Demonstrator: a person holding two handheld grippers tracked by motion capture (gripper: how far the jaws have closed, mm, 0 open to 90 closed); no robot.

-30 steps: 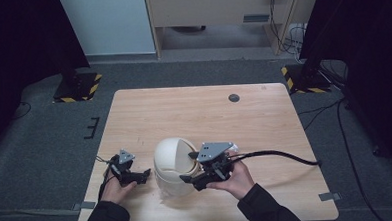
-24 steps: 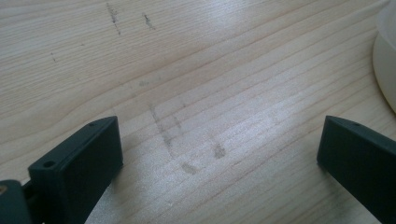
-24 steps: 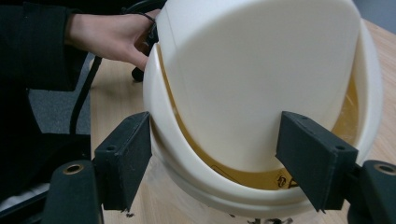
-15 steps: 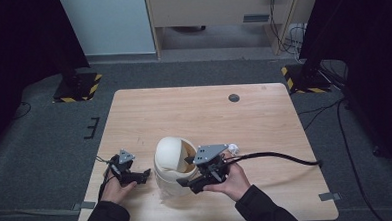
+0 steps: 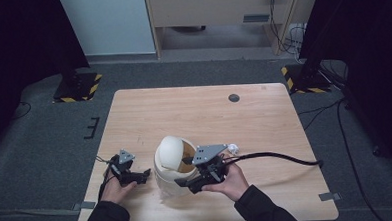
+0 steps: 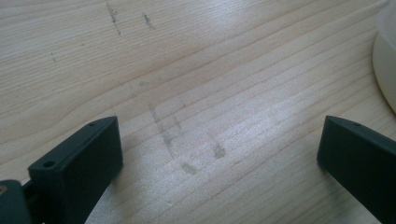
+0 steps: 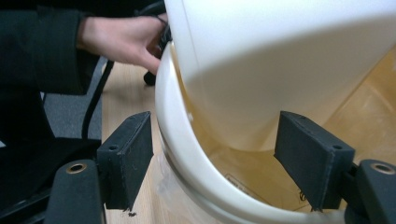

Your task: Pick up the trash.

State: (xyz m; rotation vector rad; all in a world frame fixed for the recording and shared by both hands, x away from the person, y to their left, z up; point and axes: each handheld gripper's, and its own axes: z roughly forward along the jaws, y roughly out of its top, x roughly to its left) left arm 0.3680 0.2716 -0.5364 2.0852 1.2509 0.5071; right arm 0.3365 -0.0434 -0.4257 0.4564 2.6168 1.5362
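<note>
Wooden table [image 5: 264,117] on grey carpet [image 5: 45,142]

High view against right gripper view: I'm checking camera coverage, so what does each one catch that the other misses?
High view alone: the crumpled paper ball beside the bin, and the table's far side. Right gripper view alone: the bin's brownish inside under the tilted swing lid, with the rim between the right gripper's jaws, untouched. Both: the bin and the left hand.
</note>
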